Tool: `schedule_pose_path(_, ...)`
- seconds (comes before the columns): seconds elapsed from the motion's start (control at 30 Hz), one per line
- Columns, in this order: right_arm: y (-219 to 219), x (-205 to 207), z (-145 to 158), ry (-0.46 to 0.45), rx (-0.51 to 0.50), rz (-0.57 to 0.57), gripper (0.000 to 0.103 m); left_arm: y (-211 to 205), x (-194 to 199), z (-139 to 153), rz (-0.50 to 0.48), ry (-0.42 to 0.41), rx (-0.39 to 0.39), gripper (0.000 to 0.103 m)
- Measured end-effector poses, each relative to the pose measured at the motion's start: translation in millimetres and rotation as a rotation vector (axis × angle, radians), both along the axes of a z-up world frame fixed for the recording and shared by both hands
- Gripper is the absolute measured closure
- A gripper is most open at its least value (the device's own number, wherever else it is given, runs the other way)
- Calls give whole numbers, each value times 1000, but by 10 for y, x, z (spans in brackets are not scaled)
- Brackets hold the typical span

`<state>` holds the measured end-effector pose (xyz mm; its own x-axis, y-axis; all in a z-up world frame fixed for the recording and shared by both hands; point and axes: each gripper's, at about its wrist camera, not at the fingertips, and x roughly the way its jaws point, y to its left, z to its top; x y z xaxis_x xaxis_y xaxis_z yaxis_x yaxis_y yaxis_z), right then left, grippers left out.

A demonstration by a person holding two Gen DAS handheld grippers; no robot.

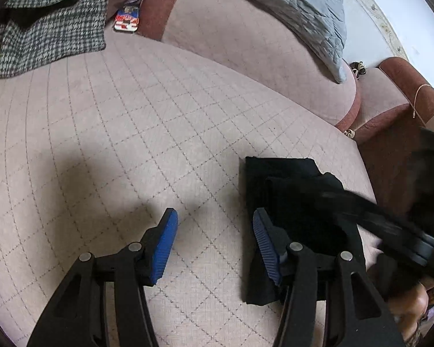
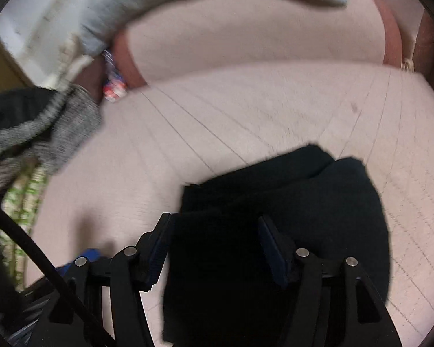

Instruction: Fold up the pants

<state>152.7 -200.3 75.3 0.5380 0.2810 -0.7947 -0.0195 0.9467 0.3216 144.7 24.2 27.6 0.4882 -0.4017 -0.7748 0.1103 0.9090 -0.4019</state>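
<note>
The black pants [image 1: 292, 202] lie folded into a compact stack on the pink quilted sofa seat [image 1: 130, 130]. In the left wrist view my left gripper [image 1: 215, 231] stands open over bare seat just left of the stack, and its right pad sits at the stack's left edge. Nothing is between its blue pads. A blurred black finger [image 1: 376, 217] of the other gripper reaches over the stack from the right. In the right wrist view my right gripper [image 2: 214, 240] hangs open above the pants [image 2: 303, 202], which lie flat under and between its fingers without being pinched.
A houndstooth garment [image 1: 52, 29] lies at the seat's far left, with a colourful packet [image 1: 127, 18] beside it. A grey quilted cushion [image 1: 289, 8] leans on the pink backrest [image 1: 231, 37]. The sofa's brown-trimmed arm [image 1: 390, 101] rises on the right. A hand [image 1: 410, 303] shows at the lower right.
</note>
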Motion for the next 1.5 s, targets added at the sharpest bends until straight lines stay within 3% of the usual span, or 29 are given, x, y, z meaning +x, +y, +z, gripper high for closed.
schedule_pose_path(0.17, -427, -876, 323, -142, 32, -44, 37, -163, -189, 34, -27, -29, 58, 49)
schedule_pose_path(0.27, -728, -1411, 335, -197, -37, -99, 35, -317, -407, 118, -47, -92, 108, 46)
schedule_pose_path(0.37, -964, -1904, 165, -216, -109, -178, 33, -475, -704, 222, -51, -170, 151, 40)
schedule_pose_path(0.57, -1141, -2291, -245, -199, -112, -258, 33, -708, -1567, 403, 36, -413, 305, 12)
schedule_pose_path(0.63, -1124, -2322, -306, -201, -121, -255, 33, -723, -1865, 479, 75, -506, 323, 0)
schedule_pose_path(0.77, -1065, -2366, -366, -204, -116, -220, 33, -743, -2078, 666, 110, -584, 280, 0)
schedule_pose_path(0.9, -957, -2403, -358, -225, -146, -200, 33, -757, -1982, 726, 95, -539, 247, 0)
schedule_pose_path(1.2, -752, -2388, -406, -237, -223, -168, 33, -680, -1788, 372, 48, -375, 254, 0)
schedule_pose_path(1.33, -669, -2362, -452, -234, -257, -149, 31, -690, -1672, 198, 52, -291, 315, 0)
schedule_pose_path(1.5, -663, -2330, -517, -214, -258, -142, 30, -674, -1635, 97, 45, -248, 310, 0)
